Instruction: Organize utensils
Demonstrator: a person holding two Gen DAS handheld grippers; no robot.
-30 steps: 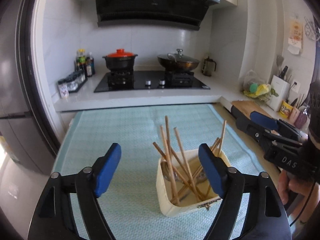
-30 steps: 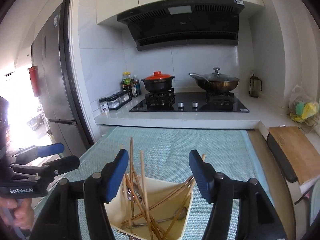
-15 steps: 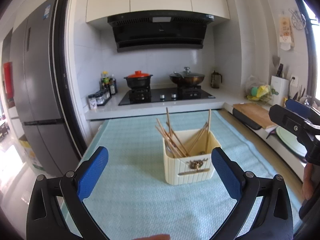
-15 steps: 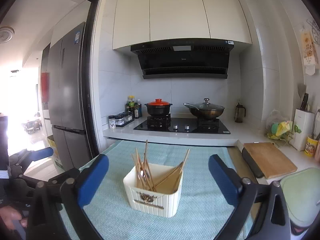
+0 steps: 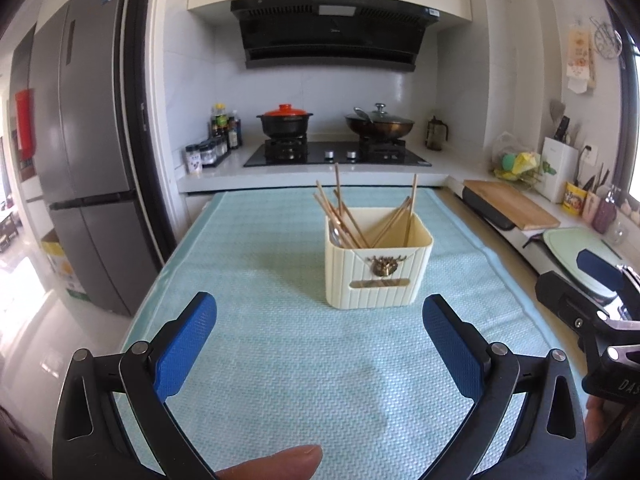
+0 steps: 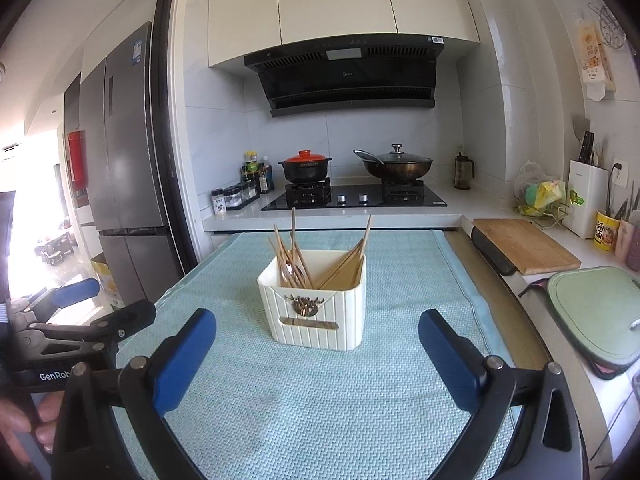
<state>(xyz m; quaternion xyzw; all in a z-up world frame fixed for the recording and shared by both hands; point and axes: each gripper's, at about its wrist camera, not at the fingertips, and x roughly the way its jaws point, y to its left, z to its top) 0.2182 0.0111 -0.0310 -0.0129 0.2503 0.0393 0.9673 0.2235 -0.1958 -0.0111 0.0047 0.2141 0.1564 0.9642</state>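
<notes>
The worktop point(image 5: 260, 360), under a pale green mat, fills the lower half of both views. At frame centre stands the cream utensil box point(image 5: 378, 264), chopsticks point(image 5: 344, 216) leaning loosely to both sides and a spoon point(image 6: 289, 270) among them. The left tongs point(image 5: 319, 336) and right tongs point(image 6: 317, 344) hang wide open and empty, well short of the box. Likely risks: a careless reach could tip the light box, or catch a slanted stick and lever others out.
</notes>
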